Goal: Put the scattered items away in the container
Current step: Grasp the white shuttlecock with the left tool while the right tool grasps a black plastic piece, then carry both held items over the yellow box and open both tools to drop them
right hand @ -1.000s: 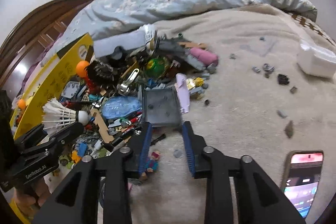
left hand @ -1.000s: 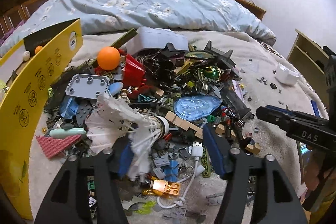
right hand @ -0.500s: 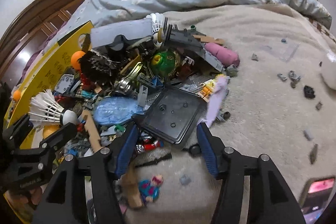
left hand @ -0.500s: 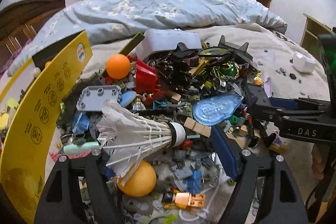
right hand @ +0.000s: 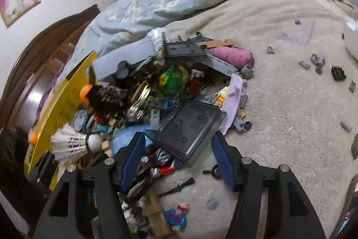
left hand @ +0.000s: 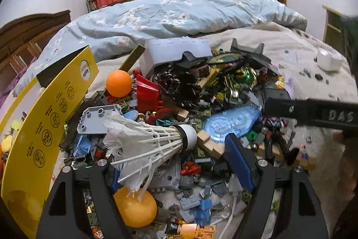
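**Reaching into the toy heap**

Tilting down over the toy heap on the bed, both tongs stand spread: left tongs around the loose shuttlecock, right tongs, just opened wider, straddling a dark tray.

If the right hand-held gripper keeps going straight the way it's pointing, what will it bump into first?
Most likely the dark plastic tray. It lies tilted on the toy pile, right between the open jaws of the right hand-held gripper, which do not press on it. Depth is hard to judge through this lens.
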`<action>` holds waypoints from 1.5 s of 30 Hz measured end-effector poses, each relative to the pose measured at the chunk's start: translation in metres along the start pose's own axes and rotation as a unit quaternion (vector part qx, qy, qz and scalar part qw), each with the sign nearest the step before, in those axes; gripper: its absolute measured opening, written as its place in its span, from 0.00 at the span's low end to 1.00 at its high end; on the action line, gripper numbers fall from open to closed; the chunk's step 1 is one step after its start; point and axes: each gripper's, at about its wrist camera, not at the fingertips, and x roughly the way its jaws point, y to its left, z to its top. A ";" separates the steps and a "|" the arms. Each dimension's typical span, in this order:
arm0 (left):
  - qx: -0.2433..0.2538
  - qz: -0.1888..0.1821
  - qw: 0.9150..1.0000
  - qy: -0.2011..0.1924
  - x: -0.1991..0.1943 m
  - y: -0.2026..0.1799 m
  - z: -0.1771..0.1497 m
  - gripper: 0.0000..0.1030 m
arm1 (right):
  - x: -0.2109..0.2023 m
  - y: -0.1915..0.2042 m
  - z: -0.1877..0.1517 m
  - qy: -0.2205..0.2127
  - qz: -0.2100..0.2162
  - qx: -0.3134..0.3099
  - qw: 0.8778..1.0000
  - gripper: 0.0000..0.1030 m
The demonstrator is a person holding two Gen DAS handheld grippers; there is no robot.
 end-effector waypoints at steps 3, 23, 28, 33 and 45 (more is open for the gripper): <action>-0.026 -0.011 0.999 -0.015 -0.002 0.005 0.003 0.54 | -0.003 -0.002 -0.001 -0.010 -0.012 0.004 1.000 0.37; -0.100 -0.059 0.992 -0.039 -0.048 0.044 0.013 0.05 | -0.052 0.016 -0.005 -0.058 0.062 -0.021 0.996 0.06; -0.093 -0.067 0.993 -0.015 -0.042 0.045 0.004 0.07 | -0.052 0.018 -0.013 -0.041 0.035 -0.048 0.997 0.06; -0.081 -0.072 0.994 0.002 -0.030 0.035 0.001 0.38 | -0.048 0.016 -0.018 -0.031 -0.013 -0.065 0.997 0.24; -0.081 -0.089 0.993 0.012 -0.010 0.028 -0.002 0.04 | -0.031 -0.009 -0.010 -0.021 -0.007 -0.007 1.000 0.08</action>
